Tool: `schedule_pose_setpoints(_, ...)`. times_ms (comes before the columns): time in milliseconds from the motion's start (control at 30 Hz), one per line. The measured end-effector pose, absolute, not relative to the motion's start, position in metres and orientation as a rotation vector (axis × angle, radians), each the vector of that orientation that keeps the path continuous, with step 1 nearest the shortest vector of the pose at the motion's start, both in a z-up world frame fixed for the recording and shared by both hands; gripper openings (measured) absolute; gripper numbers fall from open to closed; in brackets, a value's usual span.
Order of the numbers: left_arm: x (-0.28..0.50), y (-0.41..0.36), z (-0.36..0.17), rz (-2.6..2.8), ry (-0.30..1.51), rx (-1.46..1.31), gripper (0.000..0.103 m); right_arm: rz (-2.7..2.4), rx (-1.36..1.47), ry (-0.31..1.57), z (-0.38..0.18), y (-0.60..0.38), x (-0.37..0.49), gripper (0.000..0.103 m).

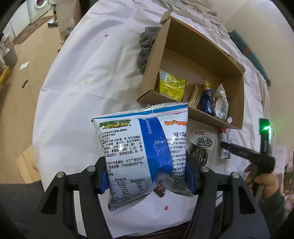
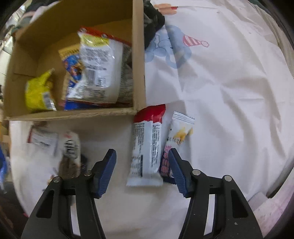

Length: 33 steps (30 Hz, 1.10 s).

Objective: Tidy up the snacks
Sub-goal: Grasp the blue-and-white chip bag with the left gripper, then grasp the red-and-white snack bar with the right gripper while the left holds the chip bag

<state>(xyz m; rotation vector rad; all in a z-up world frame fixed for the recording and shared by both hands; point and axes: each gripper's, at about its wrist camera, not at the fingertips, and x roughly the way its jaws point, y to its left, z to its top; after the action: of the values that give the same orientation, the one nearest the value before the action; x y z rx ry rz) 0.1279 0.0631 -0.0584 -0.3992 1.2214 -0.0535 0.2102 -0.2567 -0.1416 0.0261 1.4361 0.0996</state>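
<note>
Now we hold a blue-and-white snack bag (image 1: pixel 139 147) clamped between the pads of our left hand-held gripper (image 1: pixel 147 176), lifted above the white-covered surface (image 1: pixel 77 77) just short of the cardboard box (image 1: pixel 198 44). Our right hand-held gripper (image 2: pixel 142 171) points down with its jaws apart and empty, straddling a red-topped packet (image 2: pixel 147 147) lying beside the box corner.

Home: washing machine (image 1: pixel 37 10), wood floor (image 1: pixel 16 103), cartoon-print bedsheet (image 2: pixel 211 77).

Even indoor light; fisheye bending edges (dark corners); right view motion-blurred.
</note>
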Motion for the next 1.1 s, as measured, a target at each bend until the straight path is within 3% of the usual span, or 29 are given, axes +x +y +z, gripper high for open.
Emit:
schedule_pose_setpoints(33,0.128,0.064,-0.057,-0.054,1.218,-0.402,0.060,0.101,0.018,1.439,-0.144,-0.255,0.210,0.058)
schedule_pose_setpoints(133,0.131,0.063,-0.055,-0.061,1.209,-0.402,0.060,0.123,0.039,1.483,-0.154,-0.253,0.207,0.034)
schedule_pose_setpoints(667,0.129,0.059,-0.060,-0.034,1.205,-0.357,0.060,0.249,0.163,1.416,-0.124,-0.250,0.142,0.034)
schedule_pose_setpoints(1100,0.117,0.057,-0.041,0.071,1.022,-0.168,0.060,0.374,0.196,1.211,-0.068,-0.245,0.127,0.034)
